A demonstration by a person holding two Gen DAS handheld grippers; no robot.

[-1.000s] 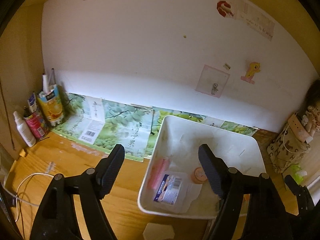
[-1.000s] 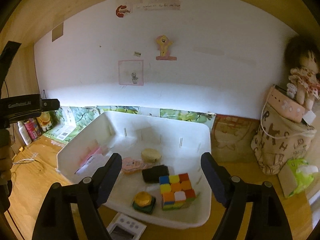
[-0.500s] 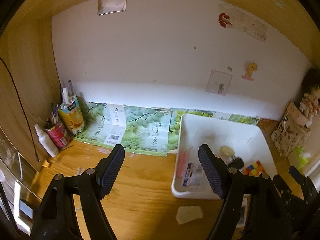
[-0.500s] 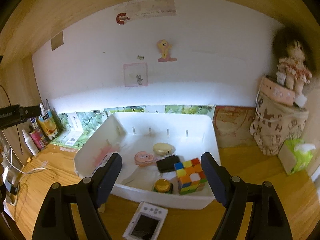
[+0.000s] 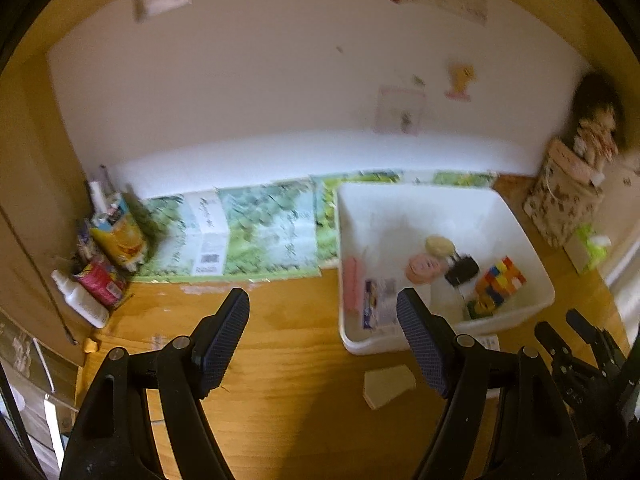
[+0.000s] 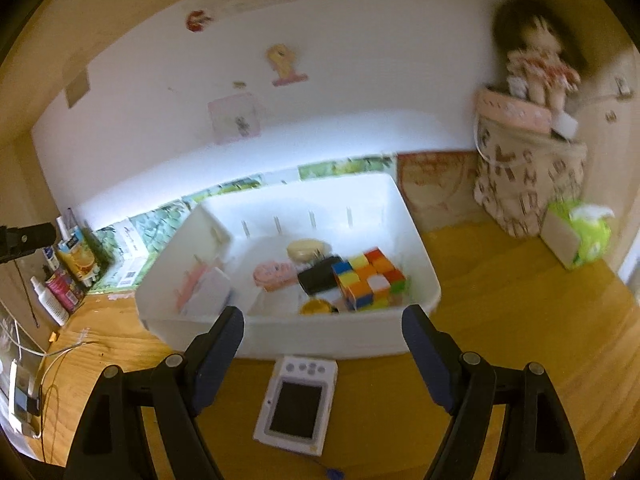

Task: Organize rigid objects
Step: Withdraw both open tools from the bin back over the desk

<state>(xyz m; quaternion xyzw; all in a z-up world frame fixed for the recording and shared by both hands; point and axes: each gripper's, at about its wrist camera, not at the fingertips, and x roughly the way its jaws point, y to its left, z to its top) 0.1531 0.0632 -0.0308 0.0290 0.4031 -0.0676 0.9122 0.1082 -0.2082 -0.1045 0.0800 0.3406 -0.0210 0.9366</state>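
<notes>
Wooden desk [image 6: 500, 300], rectangular white plastic bin [image 6: 320, 340]

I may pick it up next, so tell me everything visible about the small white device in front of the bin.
The white handheld device looks like rigid plastic: a dark rectangular screen with a row of small round buttons above it. It lies flat, screen up, on the wooden desk, just in front of the white bin, between the right claw's open fingers, untouched.

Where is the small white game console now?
In the right wrist view, the game console lies on the wooden desk, just outside the white bin's near wall.
</notes>
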